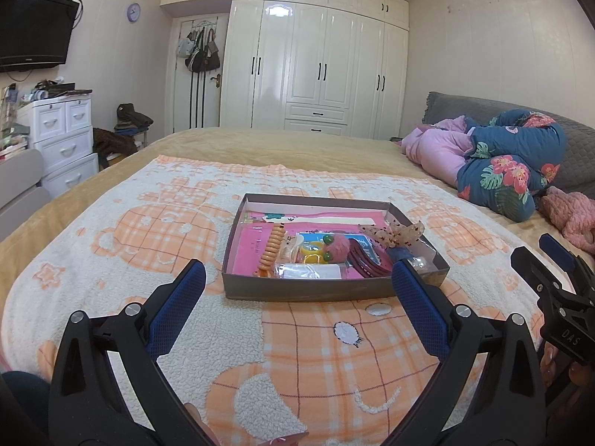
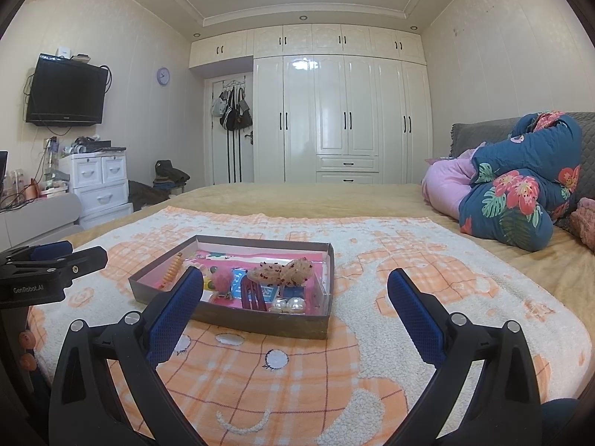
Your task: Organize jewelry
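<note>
Spread wide and holding nothing: left tongs [image 1: 297, 265], right tongs [image 2: 294, 272]. Both poised low over the bedding, just short of the near wall of the box [image 1: 334, 290]; left tongs squarely before it, right tongs off toward its right end.

Inside the box, all the jewellery, crowded and overlapping:
- orange coil tie [image 1: 273, 245] along the left side
- pink pompom [image 1: 340, 243] at the middle
- dark red clips [image 1: 366, 264] just right of that
- speckled bow [image 1: 390, 234] propped over the right wall
- pearls [image 2: 292, 304] in the near right corner
- clear bags [image 1: 308, 271] against the near wall

Likely trouble from here:
- Closing on one piece and dragging a neighbour up with it, given the tangle.
- Probably slipping off the slick bags or the round pearls.
- Nudging the light-looking box along the fleece when reaching in with such broad pads.
- Perhaps knocking one pair of tongs against the other in so narrow a box.
- Could also lose a small piece in the deep pile beside the box if dropped.

Under the box, a fluffy orange-and-white checked blanket [image 1: 334, 353], soft and uneven, spread over a tan bedcover [image 1: 279, 145]. Right of the box and well apart, a rolled flowered quilt [image 1: 513, 171]. Far behind the box, a white wardrobe [image 1: 319, 63]. Behind and left of the box, a white chest of drawers [image 1: 63, 137] and a wall-mounted television [image 1: 33, 33].
</note>
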